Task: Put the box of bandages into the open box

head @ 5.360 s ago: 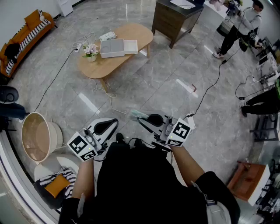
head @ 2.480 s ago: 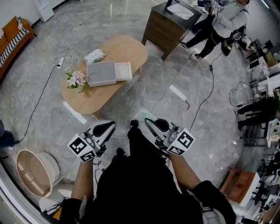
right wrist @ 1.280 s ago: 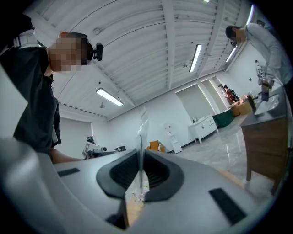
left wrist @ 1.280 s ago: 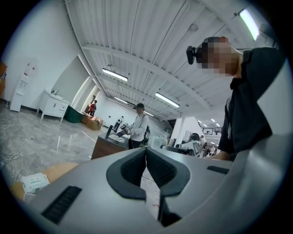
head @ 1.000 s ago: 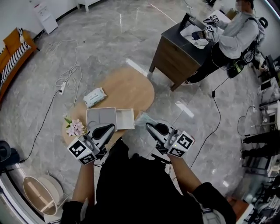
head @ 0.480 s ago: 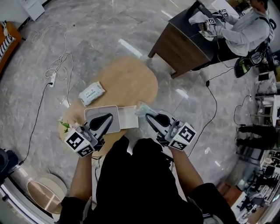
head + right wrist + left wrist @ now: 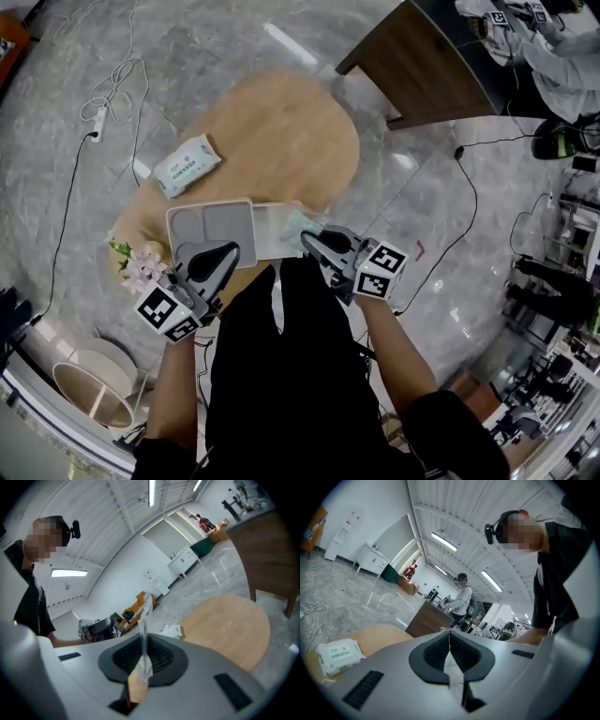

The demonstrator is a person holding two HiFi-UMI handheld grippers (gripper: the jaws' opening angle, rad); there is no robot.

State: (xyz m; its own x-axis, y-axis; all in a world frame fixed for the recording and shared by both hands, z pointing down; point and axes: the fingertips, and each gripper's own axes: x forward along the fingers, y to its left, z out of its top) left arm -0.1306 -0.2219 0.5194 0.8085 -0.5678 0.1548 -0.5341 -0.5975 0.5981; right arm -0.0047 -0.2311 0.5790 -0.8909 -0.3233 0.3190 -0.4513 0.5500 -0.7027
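Note:
The open box (image 7: 211,232) is a grey tray with a white half (image 7: 269,231) beside it, lying on the oval wooden table (image 7: 281,131). My right gripper (image 7: 309,240) hangs over the white half's right edge, shut on the box of bandages (image 7: 302,221), a thin pale flat pack. In the right gripper view the pack (image 7: 145,609) stands edge-on, sticking up between the pads of the right gripper (image 7: 142,639). My left gripper (image 7: 225,253) hovers at the tray's near edge. In its own view the left gripper (image 7: 449,632) is shut, with no object seen in it.
A pack of wet wipes (image 7: 187,164) lies on the table beyond the box, and small flowers (image 7: 141,267) stand at its left end. A dark wooden cabinet (image 7: 441,56) and a person (image 7: 553,47) are at top right. Cables (image 7: 112,84) trail on the floor; a round basket (image 7: 94,394) sits lower left.
The person has walked up to the table. Both grippers have come from the floor side to over the open box's near edge. The right gripper still holds the flat pack.

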